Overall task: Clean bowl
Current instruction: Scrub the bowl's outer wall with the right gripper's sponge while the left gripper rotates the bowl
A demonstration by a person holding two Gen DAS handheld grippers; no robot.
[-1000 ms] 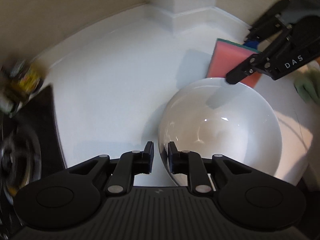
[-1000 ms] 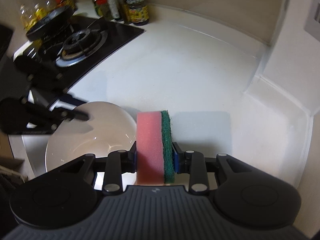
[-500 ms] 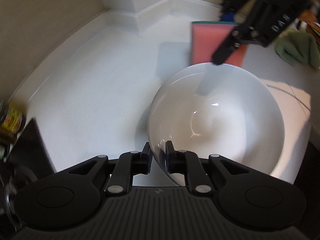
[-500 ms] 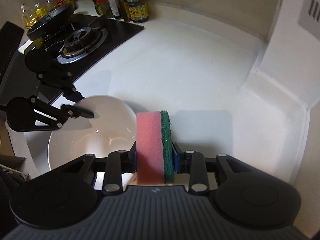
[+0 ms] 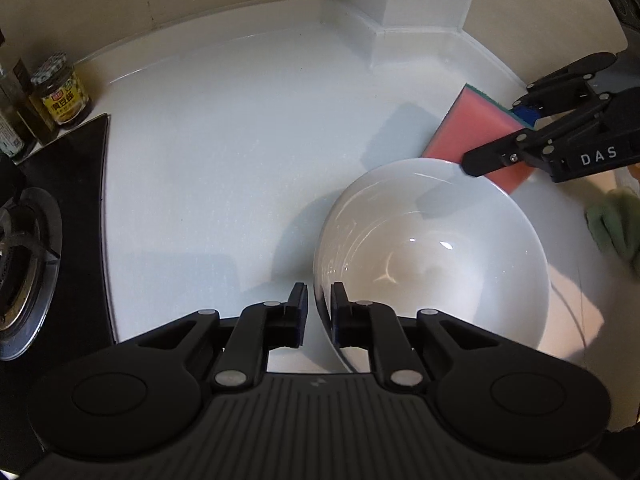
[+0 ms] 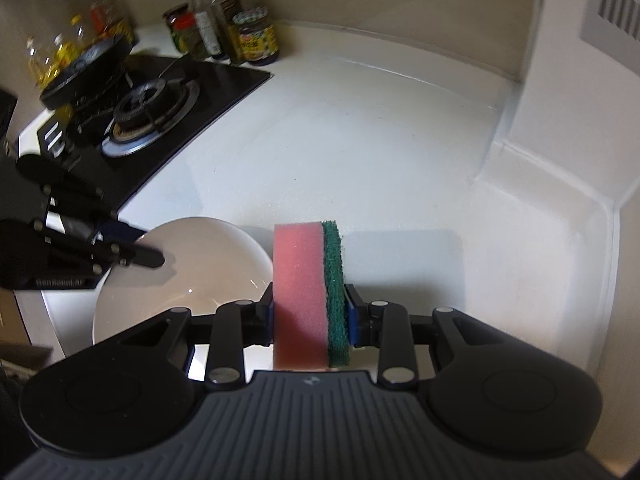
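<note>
White lettering "DAS" is legible on the black right gripper [image 5: 516,136]; a jar [image 5: 60,94] by the back wall carries a yellow label whose characters are too small to read. The worktop [image 5: 224,152] is a smooth white surface, bordered by a raised white upstand and beige walls. A black glass hob [image 6: 168,120] with a metal gas burner [image 6: 150,114] adjoins it, with bottles [image 6: 208,20] grouped behind. A green cloth [image 5: 616,228] lies at the right edge. The white glazed bowl [image 5: 432,256], round and glossy, rests on the worktop. The left gripper [image 5: 318,304] is clamped on its near rim, one finger inside and one outside. The right gripper is clamped on an upright rectangular sponge [image 6: 306,292], pink foam with a coarse green scouring layer, held just beyond the bowl's far rim.
</note>
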